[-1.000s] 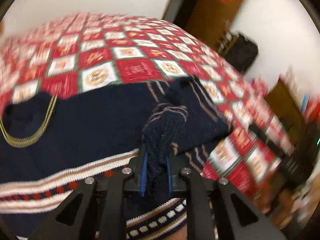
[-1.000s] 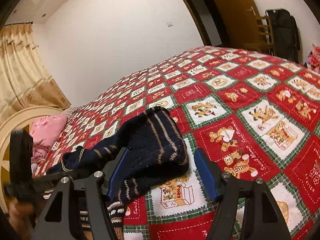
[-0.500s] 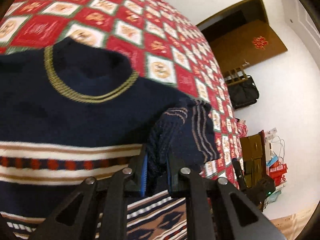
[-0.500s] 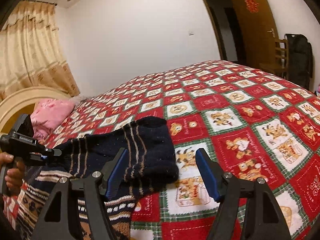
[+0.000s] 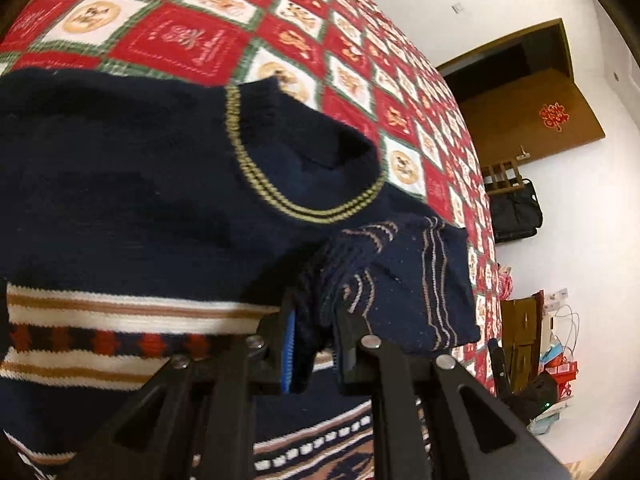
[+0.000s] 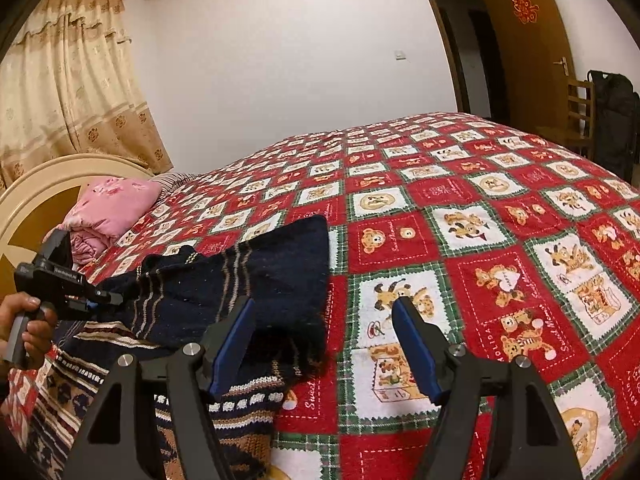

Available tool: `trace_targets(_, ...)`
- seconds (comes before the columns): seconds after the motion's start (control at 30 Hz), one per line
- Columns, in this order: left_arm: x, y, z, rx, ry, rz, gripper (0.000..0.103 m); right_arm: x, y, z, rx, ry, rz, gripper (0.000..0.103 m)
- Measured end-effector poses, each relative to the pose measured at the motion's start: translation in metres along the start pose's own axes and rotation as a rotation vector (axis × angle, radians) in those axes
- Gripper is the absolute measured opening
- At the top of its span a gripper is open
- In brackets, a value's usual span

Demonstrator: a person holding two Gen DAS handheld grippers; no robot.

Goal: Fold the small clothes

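Left gripper (image 5: 314,344) clamps the cuff end of a navy sleeve (image 5: 404,280); jaws nearly closed, knit bunched between the blue pads, the thin-striped sleeve fabric spilling toward 2 o'clock of the fingers. In the left wrist view the sleeve lies over the sweater (image 5: 120,208), whose body fills the frame from 9 to 12 o'clock; the gold-striped collar (image 5: 304,208) sits at about 12 o'clock of the grip, and white, tan and red pattern bands run across at 9 o'clock. Sweater lies flat on the red and white checked bedspread (image 5: 192,44). Right gripper (image 6: 324,344) stands wide apart, jaws gripping nothing; its left blue pad (image 6: 232,344) sits at the edge of the dark sleeve fold, contact uncertain, while the right finger hangs over bare bedspread. In the right wrist view the folded sleeve stretches from 12 o'clock of that gripper out to 10 o'clock, where the left gripper pinches its end, held by a person's hand (image 6: 28,328) at the frame's 9 o'clock edge. Patterned hem of the sweater shows at 7 o'clock. A pink pillow (image 6: 116,204) lies by the headboard, a curtain (image 6: 68,92) behind it, a wooden door (image 6: 524,44) at 1 o'clock.
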State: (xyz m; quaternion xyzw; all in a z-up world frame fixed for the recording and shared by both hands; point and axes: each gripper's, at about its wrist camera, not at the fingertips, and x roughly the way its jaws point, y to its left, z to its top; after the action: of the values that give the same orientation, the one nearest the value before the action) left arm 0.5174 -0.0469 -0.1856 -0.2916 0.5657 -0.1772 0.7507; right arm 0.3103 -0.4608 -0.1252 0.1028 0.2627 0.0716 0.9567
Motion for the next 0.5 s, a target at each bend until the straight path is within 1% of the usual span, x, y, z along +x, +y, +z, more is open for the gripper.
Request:
trace_targets(0.27,-0.015,0.02,0.006,-0.019,-0.022,0.036,0.016,0.002,-0.001,0.0,-0.001,0.006,0.003,0.072)
trace_targets(0.37,-0.011,0.026,0.007,-0.027,-0.02,0.055,0.016,0.004,0.0,-0.001,-0.005,0.013,0.002,0.072)
trace_targets(0.5,0.004,0.025,0.004,-0.005,-0.026,0.09,0.016,0.007,0.005,-0.002,-0.018,0.028,0.019,0.072)
